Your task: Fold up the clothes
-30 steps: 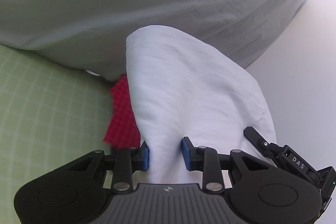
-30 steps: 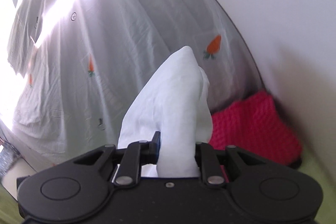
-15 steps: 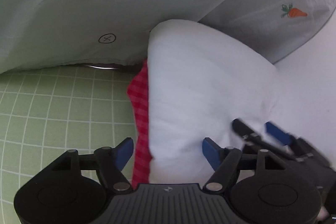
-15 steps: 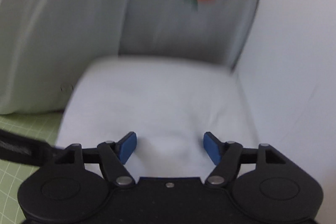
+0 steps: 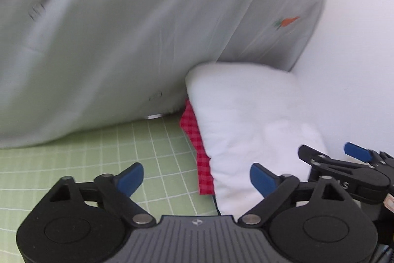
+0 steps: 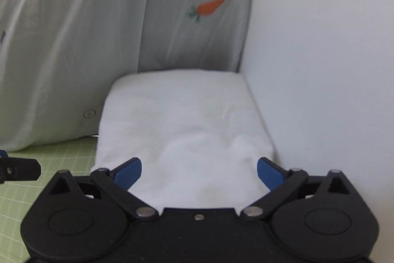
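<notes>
A folded white cotton garment [image 6: 182, 130] lies as a flat, roughly rectangular pad on the green grid-lined cutting mat [image 5: 81, 164] covering the tabletop, tucked into the corner between a hanging pale grey curtain printed with small orange carrots [image 6: 123, 28] and a plain white wall [image 6: 320, 53]. It sits on top of a red-and-white checked cloth [image 5: 197, 139], of which only 1 narrow edge shows in the left wrist view.

The left tool [image 5: 195, 175] is opening its blue-padded jaws wide; the garment's near corner lies between them, but neither pad presses on it. The right tool [image 6: 199, 170] is likewise opening, its pads standing off both sides of the garment's near edge, gripping nothing.

Judging by the neat shape and the release, this garment looks folded and stacked. Whether more clothes are left to fold cannot be told, since no unfolded piece is in view.
</notes>
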`<state>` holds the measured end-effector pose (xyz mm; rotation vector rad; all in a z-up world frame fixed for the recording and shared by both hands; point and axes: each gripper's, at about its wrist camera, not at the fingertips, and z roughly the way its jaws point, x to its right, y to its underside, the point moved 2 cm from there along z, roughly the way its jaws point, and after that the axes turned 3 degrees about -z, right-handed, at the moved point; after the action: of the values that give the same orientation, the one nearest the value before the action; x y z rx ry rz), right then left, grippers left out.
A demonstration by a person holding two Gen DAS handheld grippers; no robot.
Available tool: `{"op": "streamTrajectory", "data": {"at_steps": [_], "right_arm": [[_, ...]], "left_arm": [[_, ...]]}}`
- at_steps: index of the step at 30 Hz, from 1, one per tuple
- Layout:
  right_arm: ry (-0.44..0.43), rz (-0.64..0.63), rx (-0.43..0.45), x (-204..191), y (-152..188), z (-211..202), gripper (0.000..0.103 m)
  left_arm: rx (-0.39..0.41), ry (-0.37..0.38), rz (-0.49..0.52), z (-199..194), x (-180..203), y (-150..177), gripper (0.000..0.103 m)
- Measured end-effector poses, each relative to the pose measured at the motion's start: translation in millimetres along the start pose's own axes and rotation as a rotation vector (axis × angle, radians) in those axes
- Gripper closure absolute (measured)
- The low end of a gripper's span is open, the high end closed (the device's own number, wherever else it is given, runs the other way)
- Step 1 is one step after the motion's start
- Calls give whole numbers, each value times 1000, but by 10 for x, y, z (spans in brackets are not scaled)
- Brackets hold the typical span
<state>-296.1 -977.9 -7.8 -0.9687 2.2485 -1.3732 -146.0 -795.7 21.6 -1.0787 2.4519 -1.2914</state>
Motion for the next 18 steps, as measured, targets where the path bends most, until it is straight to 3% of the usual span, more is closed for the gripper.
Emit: {"op": "streamTrajectory", "data": {"at_steps": [6,8,11,18], "right_arm": [[9,-17,33,-78,94,-987,1],[15,10,28,-109,173,-1233,1],[1,61,1,-130,333,-1536,1],[-1,66,-81,-235,767,-2026,1]], "left_arm": [[101,42,-20,-649,116,184,0],[93,103,-41,-791,121,268,0],[91,135,-16,-1047,154,437,0],[22,132,12,-1394,187,948,0]]}}
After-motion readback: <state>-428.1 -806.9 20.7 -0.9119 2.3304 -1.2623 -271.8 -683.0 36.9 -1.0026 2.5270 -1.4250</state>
